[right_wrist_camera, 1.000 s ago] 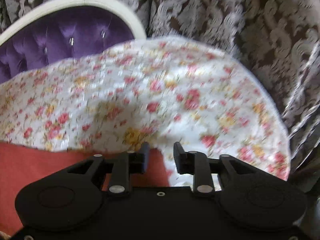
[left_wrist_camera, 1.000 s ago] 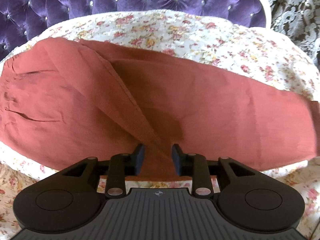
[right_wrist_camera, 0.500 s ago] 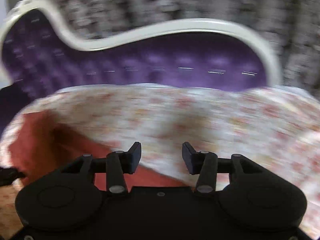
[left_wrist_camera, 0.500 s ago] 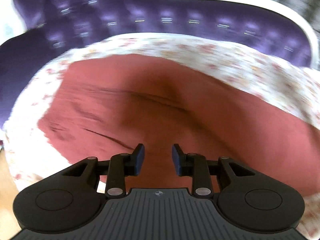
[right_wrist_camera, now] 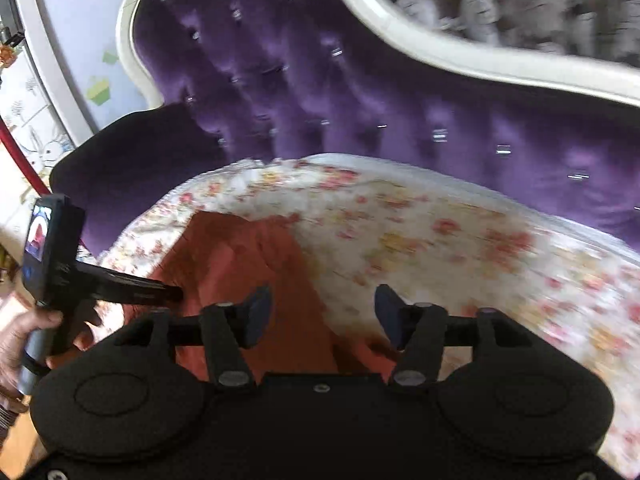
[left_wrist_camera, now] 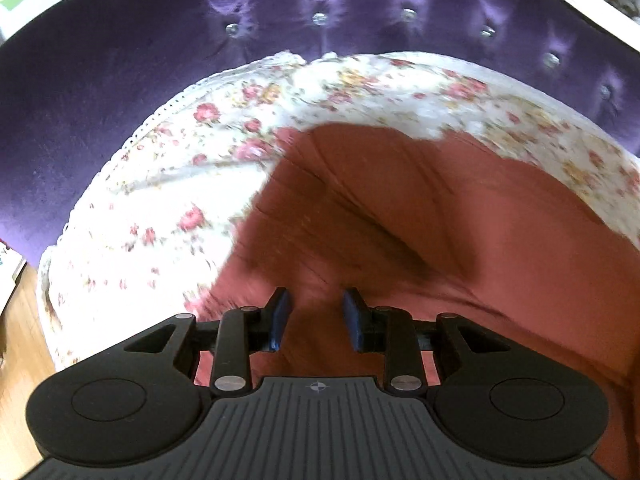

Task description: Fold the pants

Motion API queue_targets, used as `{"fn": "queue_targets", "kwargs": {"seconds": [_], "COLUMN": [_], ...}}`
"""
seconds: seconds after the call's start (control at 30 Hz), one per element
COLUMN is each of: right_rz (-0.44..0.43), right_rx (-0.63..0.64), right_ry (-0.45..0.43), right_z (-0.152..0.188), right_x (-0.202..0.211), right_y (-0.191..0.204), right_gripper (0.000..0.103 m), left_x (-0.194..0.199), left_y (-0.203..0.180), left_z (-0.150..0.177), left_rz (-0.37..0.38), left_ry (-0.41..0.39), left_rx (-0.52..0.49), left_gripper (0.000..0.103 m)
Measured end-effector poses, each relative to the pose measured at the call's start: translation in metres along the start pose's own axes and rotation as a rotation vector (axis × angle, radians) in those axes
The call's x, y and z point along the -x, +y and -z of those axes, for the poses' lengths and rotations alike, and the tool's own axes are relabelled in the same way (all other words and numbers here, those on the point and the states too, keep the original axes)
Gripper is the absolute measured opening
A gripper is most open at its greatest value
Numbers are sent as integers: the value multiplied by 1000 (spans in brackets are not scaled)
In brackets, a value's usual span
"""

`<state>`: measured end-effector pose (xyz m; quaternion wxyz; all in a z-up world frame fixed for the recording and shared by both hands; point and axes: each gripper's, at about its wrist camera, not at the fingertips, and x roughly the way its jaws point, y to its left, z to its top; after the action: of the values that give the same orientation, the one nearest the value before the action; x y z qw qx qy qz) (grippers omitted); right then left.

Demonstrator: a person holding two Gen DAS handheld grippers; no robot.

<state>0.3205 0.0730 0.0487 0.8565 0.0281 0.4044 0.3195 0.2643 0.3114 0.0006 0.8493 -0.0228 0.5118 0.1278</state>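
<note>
**A:** ok so where are the pants rn?

**B:** The rust-red pants (left_wrist_camera: 420, 216) are spread on the floral sheet (left_wrist_camera: 168, 200) that covers the seat of the purple tufted sofa (left_wrist_camera: 120, 80). The fabric is rumpled, with a long crease running diagonally across it, and the picture is a bit smeared there. In the right wrist view the pants (right_wrist_camera: 240, 256) look like a wedge, narrow toward the sofa back and wider toward the camera.

**A:** and the grippers, holding anything?

**B:** Nope, neither one. The left gripper (left_wrist_camera: 316, 316) sits low over the red cloth with its blue pads (left_wrist_camera: 280, 316) parted by a moderate gap, and only fabric shows behind that gap, nothing pinched. The right gripper (right_wrist_camera: 320, 312) is spread wider, over the right edge of the pants where red meets the flowery sheet, also with nothing between its fingers.

**A:** can you see one from the other?

**B:** Yeah, the right wrist view catches the left gripper (right_wrist_camera: 176, 293) from the side, tip down at the cloth, with the person's hand (right_wrist_camera: 24, 344) on its handle and a little screen (right_wrist_camera: 38, 236) on the back.
</note>
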Motion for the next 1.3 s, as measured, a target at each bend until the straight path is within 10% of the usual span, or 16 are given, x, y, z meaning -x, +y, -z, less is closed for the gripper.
{"fn": "queue_targets", "kwargs": {"seconds": [0.33, 0.4, 0.67, 0.93, 1.3], "right_rz": [-105, -179, -189, -103, -104], "right_rx": [-94, -126, 238, 488, 281], "right_ry": [199, 194, -20, 61, -77], "right_z": [-10, -8, 25, 122, 133], "right_x": [-88, -84, -6, -57, 47], "right_y": [-4, 0, 126, 215, 154], "right_gripper": [62, 16, 16, 15, 29], "left_x": [-8, -5, 40, 77, 59], "left_y": [25, 29, 75, 79, 2], "left_z": [-15, -16, -13, -7, 45], "left_rz": [30, 24, -41, -115, 28], "left_ry": [-9, -8, -94, -165, -100], "left_rx": [37, 36, 104, 59, -139], "left_gripper": [32, 32, 31, 31, 31]}}
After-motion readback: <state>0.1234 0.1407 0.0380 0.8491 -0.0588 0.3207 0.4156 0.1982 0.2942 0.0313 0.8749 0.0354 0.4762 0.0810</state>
